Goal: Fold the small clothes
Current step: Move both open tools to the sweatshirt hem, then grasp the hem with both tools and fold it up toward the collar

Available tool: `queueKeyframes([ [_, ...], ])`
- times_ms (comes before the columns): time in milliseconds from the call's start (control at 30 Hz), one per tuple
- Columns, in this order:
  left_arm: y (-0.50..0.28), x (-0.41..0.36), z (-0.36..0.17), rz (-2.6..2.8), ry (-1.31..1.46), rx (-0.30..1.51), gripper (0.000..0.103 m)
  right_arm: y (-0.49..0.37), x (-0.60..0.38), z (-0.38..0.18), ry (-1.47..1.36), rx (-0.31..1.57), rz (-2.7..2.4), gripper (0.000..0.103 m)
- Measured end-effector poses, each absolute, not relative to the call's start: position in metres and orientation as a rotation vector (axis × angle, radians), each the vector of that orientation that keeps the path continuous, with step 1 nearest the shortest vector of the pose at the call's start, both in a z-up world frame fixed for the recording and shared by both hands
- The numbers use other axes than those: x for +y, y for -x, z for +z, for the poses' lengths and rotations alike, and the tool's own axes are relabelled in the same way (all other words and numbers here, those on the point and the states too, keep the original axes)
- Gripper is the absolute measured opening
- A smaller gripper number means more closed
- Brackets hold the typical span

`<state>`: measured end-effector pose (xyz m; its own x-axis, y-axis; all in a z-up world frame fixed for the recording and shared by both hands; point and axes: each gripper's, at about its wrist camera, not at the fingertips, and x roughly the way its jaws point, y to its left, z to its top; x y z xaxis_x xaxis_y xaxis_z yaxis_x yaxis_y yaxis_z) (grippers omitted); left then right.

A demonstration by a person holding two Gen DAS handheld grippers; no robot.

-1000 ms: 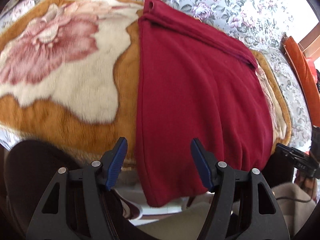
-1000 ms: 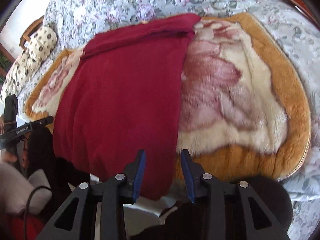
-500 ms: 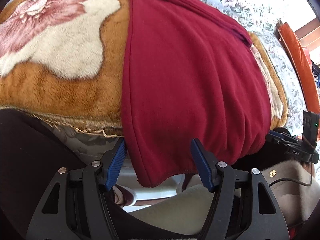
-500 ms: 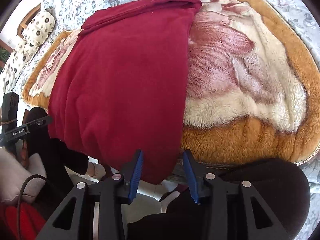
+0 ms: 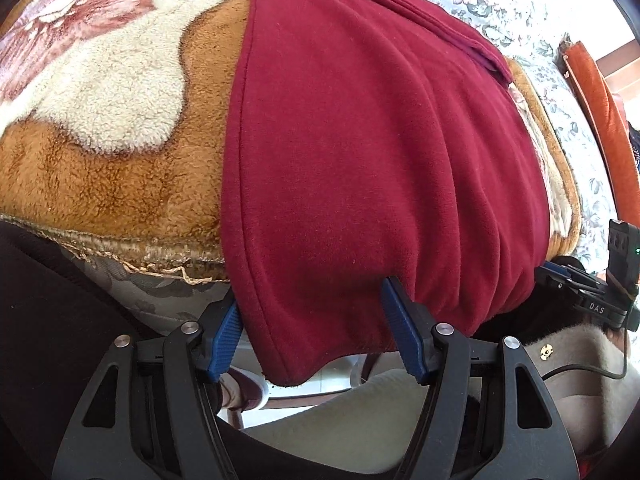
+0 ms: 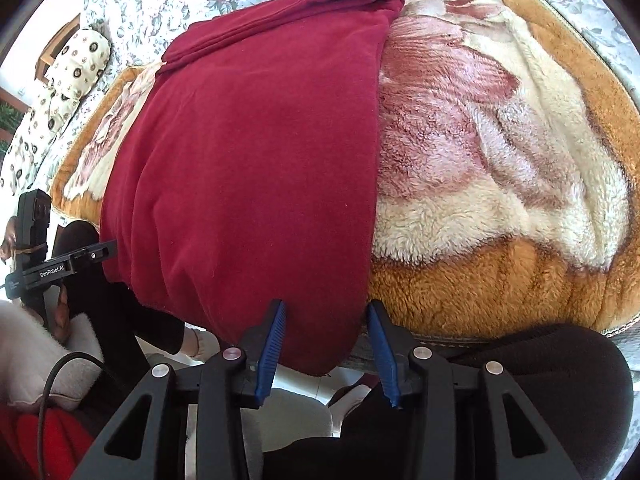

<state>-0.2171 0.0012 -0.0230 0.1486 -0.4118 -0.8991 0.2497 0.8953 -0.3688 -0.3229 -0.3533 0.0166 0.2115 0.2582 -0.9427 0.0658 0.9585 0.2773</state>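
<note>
- Lying on the plush blanket (image 5: 100,184) over the floral bedspread (image 6: 168,12), the red garment (image 5: 380,168) hangs off the near edge, looming larger than a second ago.
- Left gripper (image 5: 316,332) has closed in; its spread fingers now straddle the hem's left corner.
- Right gripper (image 6: 326,340), fingers apart, now brackets the right corner.

Both grippers are black plastic frames with triangular cut-outs and silver screw heads. The left gripper (image 5: 316,330) and the right gripper (image 6: 326,342) carry ribbed blue pads (image 5: 402,340) on their fingers. A black cable (image 6: 60,372) trails over a fuzzy white sleeve (image 6: 24,356).
</note>
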Motion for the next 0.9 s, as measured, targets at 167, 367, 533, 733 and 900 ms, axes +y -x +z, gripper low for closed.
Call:
queueKeyframes([
  [167, 0.217, 0.001, -0.024, -0.472, 0.147, 1.34, 0.066, 0.323, -0.351, 0.016, -0.288, 1.354, 0.137, 0.042],
  [367, 0.22, -0.002, -0.024, -0.462, 0.127, 1.327, 0.066, 0.325, -0.348, 0.016, -0.287, 1.323, 0.142, 0.042],
  [533, 0.226, -0.007, -0.024, -0.47, 0.073, 1.331, 0.021, 0.327, -0.344, 0.018, -0.284, 1.314, 0.173, 0.018],
  [733, 0.225, 0.003, -0.009, -0.535, 0.113, 1.329, 0.011, 0.32, -0.341, 0.03, -0.351, 1.276, 0.294, 0.01],
  [900, 0.211, 0.01, 0.023, -0.588, 0.144, 1.259, 0.009, 0.303, -0.353, 0.068, -0.494, 1.125, 0.425, 0.007],
])
